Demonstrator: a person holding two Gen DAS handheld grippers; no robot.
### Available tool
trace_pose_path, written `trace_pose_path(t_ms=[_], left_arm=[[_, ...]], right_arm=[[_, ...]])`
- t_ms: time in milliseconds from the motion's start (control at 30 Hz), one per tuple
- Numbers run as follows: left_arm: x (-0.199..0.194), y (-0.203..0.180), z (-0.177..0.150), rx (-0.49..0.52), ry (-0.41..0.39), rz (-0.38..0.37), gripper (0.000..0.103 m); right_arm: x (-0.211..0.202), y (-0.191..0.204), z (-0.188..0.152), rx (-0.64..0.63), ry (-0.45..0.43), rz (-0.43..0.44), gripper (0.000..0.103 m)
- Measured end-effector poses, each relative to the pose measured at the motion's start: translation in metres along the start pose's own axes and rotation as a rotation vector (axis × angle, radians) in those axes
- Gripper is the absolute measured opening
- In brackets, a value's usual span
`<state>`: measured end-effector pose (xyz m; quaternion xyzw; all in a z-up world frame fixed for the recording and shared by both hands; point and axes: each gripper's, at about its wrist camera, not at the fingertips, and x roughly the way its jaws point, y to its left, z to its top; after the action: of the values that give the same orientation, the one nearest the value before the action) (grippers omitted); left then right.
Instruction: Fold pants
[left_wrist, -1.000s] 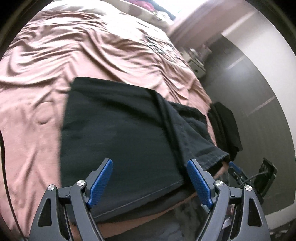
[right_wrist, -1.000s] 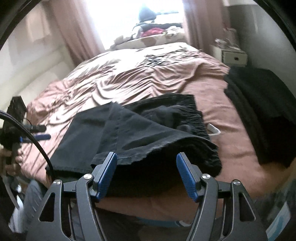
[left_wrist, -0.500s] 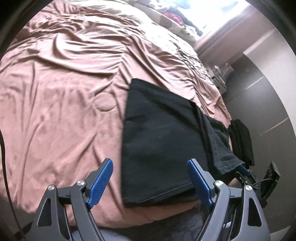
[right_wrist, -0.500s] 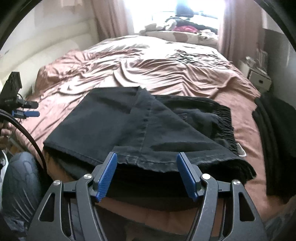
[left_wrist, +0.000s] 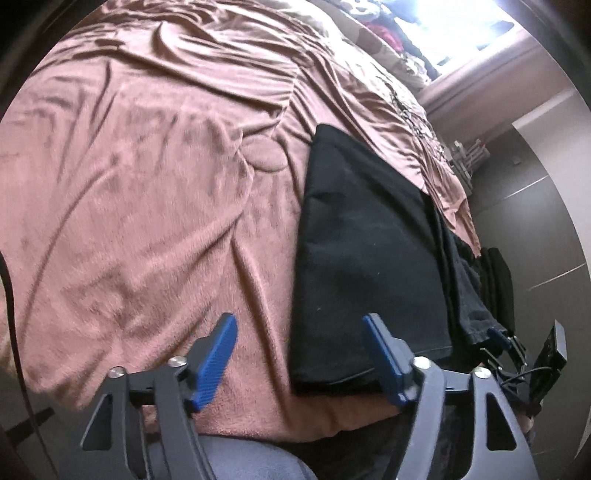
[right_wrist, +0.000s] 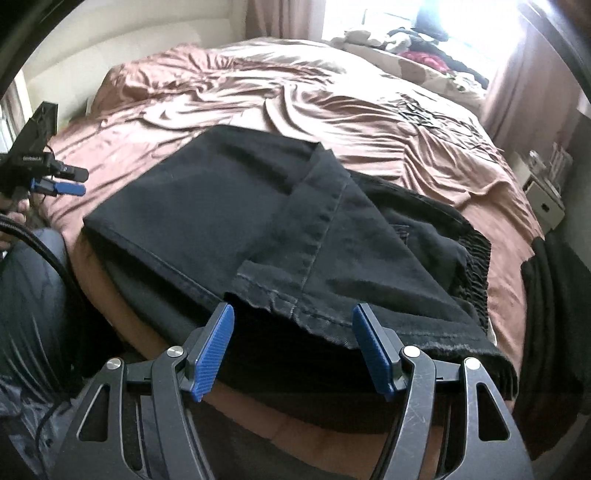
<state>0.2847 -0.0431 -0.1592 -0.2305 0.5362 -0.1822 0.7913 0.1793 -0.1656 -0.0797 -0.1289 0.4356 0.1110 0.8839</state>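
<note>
Nearest in the left wrist view, left gripper (left_wrist: 299, 354), blue-padded jaws apart and closing, holding nothing; between the tips, bare pink bedspread (left_wrist: 147, 206) on one side and the near corner of the black pants (left_wrist: 365, 251) on the other, pads not pressing on cloth. Just past the tips, pants lying flat on the bedspread near the bed's front edge, folded into a long dark rectangle stretching away toward the far right. Far right edge of that view, the right gripper (left_wrist: 506, 339) seen small, beside the pants' hem. Nearest in the right wrist view, right gripper (right_wrist: 291, 343), jaws apart and gripping nothing, poised just over the hemmed edge of the pants (right_wrist: 280, 236). Beyond the hem, a folded-over leg panel with a stitched seam on top, gathered waistband to the right. At the left edge, the left gripper (right_wrist: 59, 184) seen small, with a hand (right_wrist: 11, 218) partly visible below it. To the right, a separate pile of dark clothes (right_wrist: 554, 295) at the bed's side. Farther back, rumpled bedspread, a white nightstand (right_wrist: 543, 199), then assorted clothing under a bright window (right_wrist: 424, 22).
</note>
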Motion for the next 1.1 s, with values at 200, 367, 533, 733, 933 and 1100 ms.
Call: trace_pose_path(t_ms=[200,367,533,733,933,1100], left_arm=[[0.001,-0.001,-0.001,-0.003,-0.009,-0.011,0.061],[0.005,0.008,-0.003,-0.052,0.010,-0.047,0.053],[0.007,0.006,-0.004,-0.058,0.017,-0.053,0.053],[0.008,0.006,-0.004,-0.065,0.010,-0.069,0.053],[0.009,0.005,-0.003,-0.068,0.010,-0.084,0.053],[0.011,0.004,-0.001,-0.068,0.010,-0.097,0.053]], right_arm=[[0.013,0.013,0.013,-0.118,0.043,-0.006,0.065],[0.022,0.025,0.019,-0.204,0.071,0.009,0.065],[0.037,0.027,0.024,-0.217,0.105,0.012,0.062],[0.035,0.015,0.034,-0.169,0.103,0.067,0.017],[0.007,-0.028,0.047,-0.027,0.040,0.102,0.006],[-0.018,-0.061,0.050,0.085,-0.023,0.087,0.004]])
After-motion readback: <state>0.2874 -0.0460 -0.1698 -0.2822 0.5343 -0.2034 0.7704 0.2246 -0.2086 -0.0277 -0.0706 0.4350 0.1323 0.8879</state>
